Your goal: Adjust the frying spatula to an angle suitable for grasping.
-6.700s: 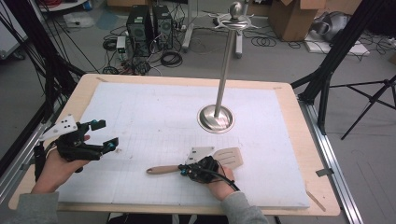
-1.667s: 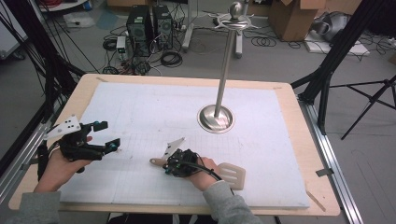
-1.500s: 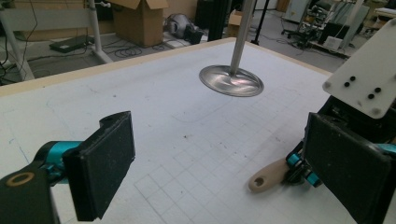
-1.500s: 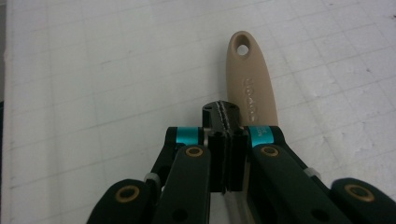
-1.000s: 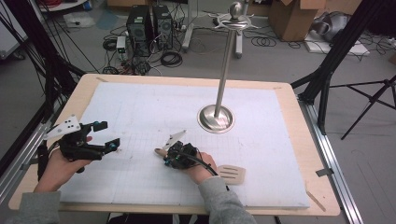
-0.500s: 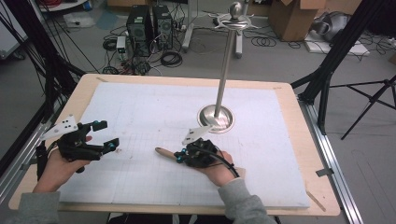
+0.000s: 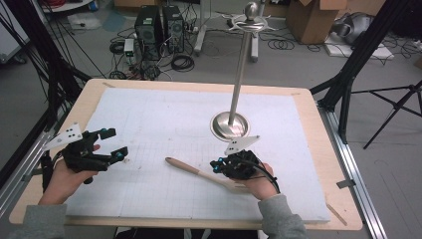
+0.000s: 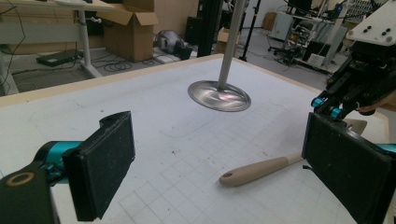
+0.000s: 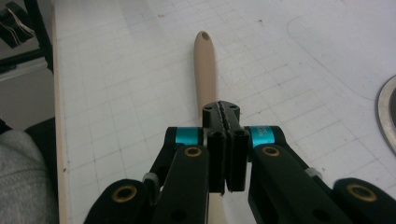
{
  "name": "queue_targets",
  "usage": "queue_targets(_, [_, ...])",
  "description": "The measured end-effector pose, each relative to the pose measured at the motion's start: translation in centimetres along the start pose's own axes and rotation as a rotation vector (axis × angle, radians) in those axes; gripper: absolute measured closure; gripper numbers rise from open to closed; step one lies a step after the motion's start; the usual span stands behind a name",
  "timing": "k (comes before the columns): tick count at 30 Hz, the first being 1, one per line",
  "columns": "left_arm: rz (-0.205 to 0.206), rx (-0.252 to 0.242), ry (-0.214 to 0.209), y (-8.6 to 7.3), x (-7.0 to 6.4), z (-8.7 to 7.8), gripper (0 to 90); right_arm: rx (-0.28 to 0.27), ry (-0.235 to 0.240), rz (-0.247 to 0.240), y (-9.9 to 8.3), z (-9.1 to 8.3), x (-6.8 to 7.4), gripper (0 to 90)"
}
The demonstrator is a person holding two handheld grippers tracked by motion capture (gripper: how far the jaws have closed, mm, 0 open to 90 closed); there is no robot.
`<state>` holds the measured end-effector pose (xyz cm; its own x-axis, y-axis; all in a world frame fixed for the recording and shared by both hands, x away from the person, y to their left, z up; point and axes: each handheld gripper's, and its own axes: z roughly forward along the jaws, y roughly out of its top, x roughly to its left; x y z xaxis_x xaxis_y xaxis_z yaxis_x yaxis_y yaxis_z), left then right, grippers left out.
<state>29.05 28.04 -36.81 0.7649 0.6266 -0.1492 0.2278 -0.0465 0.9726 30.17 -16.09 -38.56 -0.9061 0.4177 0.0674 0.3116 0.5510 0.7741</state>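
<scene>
A spatula with a beige handle lies on the white gridded mat, its handle end pointing left. My right gripper sits over its neck, and the hand hides the blade. In the right gripper view the right gripper has its jaws pressed together, with the spatula handle running out from beneath them. My left gripper hovers open over the mat's left side. Between the left gripper's wide black pads I see the spatula and the right gripper farther off.
A metal stand with a round base and a tall pole rises just behind the right hand; the stand base also appears in the left gripper view. The wooden table rim borders the mat. Computers, cables and boxes lie on the floor beyond.
The right gripper has moved right along the spatula, from the handle end to the neck near the stand base. The blade, visible earlier, is now under the hand. The left gripper stayed put.
</scene>
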Motion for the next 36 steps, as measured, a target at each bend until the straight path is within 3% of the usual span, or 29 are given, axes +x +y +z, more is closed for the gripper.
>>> queue_targets(9, [-0.005, 0.013, 0.001, -0.3, 0.0, 0.3, 10.0, -0.013, 0.04, 0.025, -0.3, 1.1, 0.0, 89.4])
queue_targets(13, [-0.007, 0.015, 0.006, -0.3, 0.2, 0.2, 10.0, 0.03, 0.047, 0.025, -0.5, 1.7, 0.3, 89.4])
queue_targets(19, [-0.002, 0.028, 0.007, -0.5, 0.2, 0.3, 10.0, 0.053, 0.059, 0.03, -0.7, 2.2, 0.7, 89.4])
queue_targets(25, [-0.006, 0.025, 0.009, -0.4, 0.2, 0.3, 10.0, 0.075, 0.052, 0.017, -0.8, 2.4, 1.0, 89.4])
queue_targets(30, [-0.001, 0.029, 0.008, -0.4, 0.2, 0.3, 10.0, 0.056, 0.037, 0.004, -0.6, 2.1, 1.1, 89.2])
queue_targets(32, [-0.003, 0.027, 0.008, -0.4, 0.2, 0.3, 10.0, 0.054, 0.025, -0.02, -0.5, 2.0, 1.3, 85.6])
queue_targets(36, [-0.015, 0.012, -0.007, -0.3, 0.1, 0.2, 10.0, 0.078, -0.021, -0.082, -0.2, 1.9, 1.8, 70.3])
